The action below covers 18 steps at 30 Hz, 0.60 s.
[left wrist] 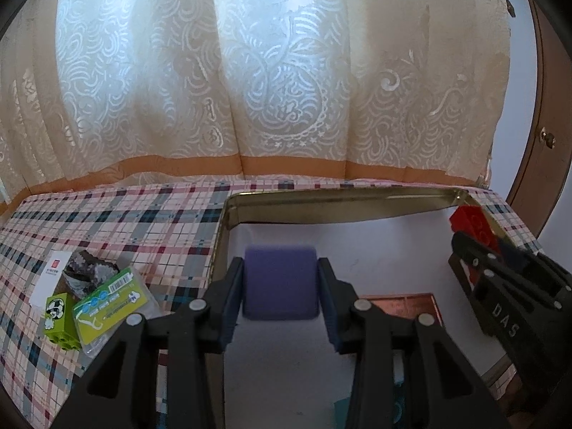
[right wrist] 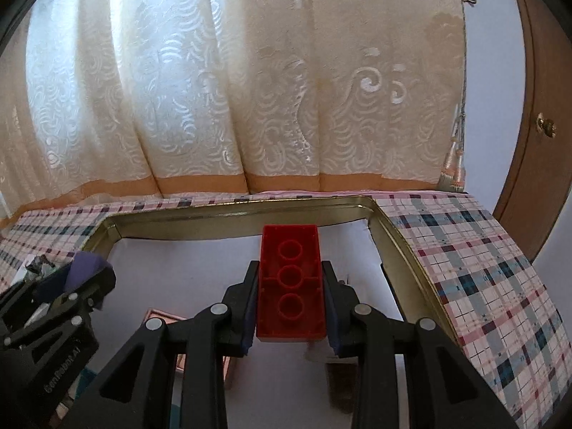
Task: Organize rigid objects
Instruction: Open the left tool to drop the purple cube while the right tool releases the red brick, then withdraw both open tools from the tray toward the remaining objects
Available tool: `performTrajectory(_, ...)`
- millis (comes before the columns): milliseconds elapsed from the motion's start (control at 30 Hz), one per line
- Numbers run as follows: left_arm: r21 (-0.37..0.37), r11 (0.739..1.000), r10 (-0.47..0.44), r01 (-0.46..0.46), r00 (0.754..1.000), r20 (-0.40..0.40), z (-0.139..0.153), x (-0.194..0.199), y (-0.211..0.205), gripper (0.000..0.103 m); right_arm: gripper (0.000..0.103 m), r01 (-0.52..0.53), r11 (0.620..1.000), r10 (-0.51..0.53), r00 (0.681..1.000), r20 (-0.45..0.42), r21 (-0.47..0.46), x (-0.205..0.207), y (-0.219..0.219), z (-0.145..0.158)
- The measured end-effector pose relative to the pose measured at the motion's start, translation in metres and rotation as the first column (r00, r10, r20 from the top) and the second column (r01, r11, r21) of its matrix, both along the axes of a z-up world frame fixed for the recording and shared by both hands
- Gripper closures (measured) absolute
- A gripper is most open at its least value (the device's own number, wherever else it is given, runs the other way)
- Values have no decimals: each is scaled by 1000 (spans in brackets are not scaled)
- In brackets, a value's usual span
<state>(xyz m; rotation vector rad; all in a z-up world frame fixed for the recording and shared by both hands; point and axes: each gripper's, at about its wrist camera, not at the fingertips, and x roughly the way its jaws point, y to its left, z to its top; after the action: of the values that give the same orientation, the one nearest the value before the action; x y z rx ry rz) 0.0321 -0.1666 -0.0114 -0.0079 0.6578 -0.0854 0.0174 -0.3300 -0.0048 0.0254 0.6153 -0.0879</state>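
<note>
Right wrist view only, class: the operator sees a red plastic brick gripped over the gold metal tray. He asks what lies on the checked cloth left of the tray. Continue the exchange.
Observer: A green plastic toy brick with a football cartoon lies there, outside the gold metal tray.
Operator: Anything beside it?
Observer: A flat green packet with a barcode, close against the brick's right side.
Operator: And behind them?
Observer: A white card, flat on the checked cloth.
</note>
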Motion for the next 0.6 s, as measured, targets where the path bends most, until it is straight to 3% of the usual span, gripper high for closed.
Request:
performTrajectory(33,7,1000,3,-3,1000,9,1,-2,-1,38,60,3,1000,-3,1000,7,4,-1,-1,1)
performTrajectory(67,7,1000,-5,5,999,36,4,-7,-2,34,52,14,1000,-14,1000,12,4,-2,-1,1)
performTrajectory(100,13,1000,-5,4,998,56,6,-11,-3,18,35,30,1000,-30,999,19,3,-4,-2,2)
performTrajectory(133,30,999,11,-14,995,94,9,-18,-5,2,28,50,999,-50,998,41,4,-7,-3,4)
performTrajectory(267,28,999,29,-34,984,174,17,-33,-4,0,28,67,997,-70,992,102,31,-18,-6,10)
performTrajectory(467,9,999,45,-46,993,105,13,-27,4,0,28,69,997,-72,988,139,26,-23,-3,14)
performTrajectory(600,-31,998,62,-59,992,111,12,-32,13,0,28,61,997,-67,980,188,42,-32,3,19)
